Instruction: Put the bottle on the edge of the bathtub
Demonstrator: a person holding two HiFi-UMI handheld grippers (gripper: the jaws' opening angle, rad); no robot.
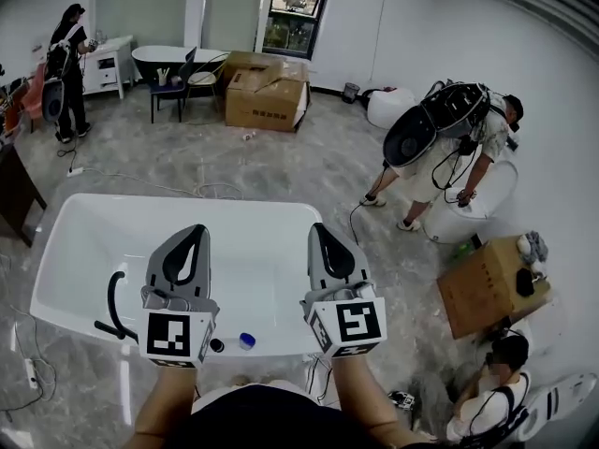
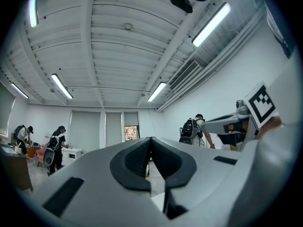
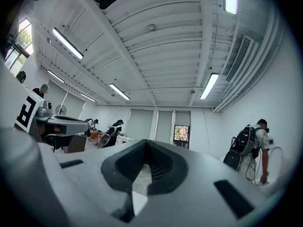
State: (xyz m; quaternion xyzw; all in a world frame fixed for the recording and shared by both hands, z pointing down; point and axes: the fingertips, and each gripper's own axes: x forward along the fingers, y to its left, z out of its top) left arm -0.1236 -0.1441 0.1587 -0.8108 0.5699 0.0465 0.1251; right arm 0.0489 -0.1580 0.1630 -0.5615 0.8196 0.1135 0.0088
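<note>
A white bathtub (image 1: pixel 65 241) lies on the floor straight below me. On its near rim, between my two grippers, stands a small thing with a blue cap (image 1: pixel 246 340), seemingly the bottle seen from above, next to a small black item (image 1: pixel 217 345). My left gripper (image 1: pixel 193 233) is held above the tub, pointing away from me, its jaws shut and empty (image 2: pixel 151 139). My right gripper (image 1: pixel 321 229) is beside it, also shut with nothing between the jaws (image 3: pixel 145 142). Both gripper views look across the room and up at the ceiling.
A black curved faucet (image 1: pixel 114 305) rises from the tub's near left rim. A person with a backpack (image 1: pixel 440 148) bends over a white tub at the right. Cardboard boxes (image 1: pixel 265 92) (image 1: pixel 485 283) stand at the back and right. Another person (image 1: pixel 496 396) crouches at the lower right.
</note>
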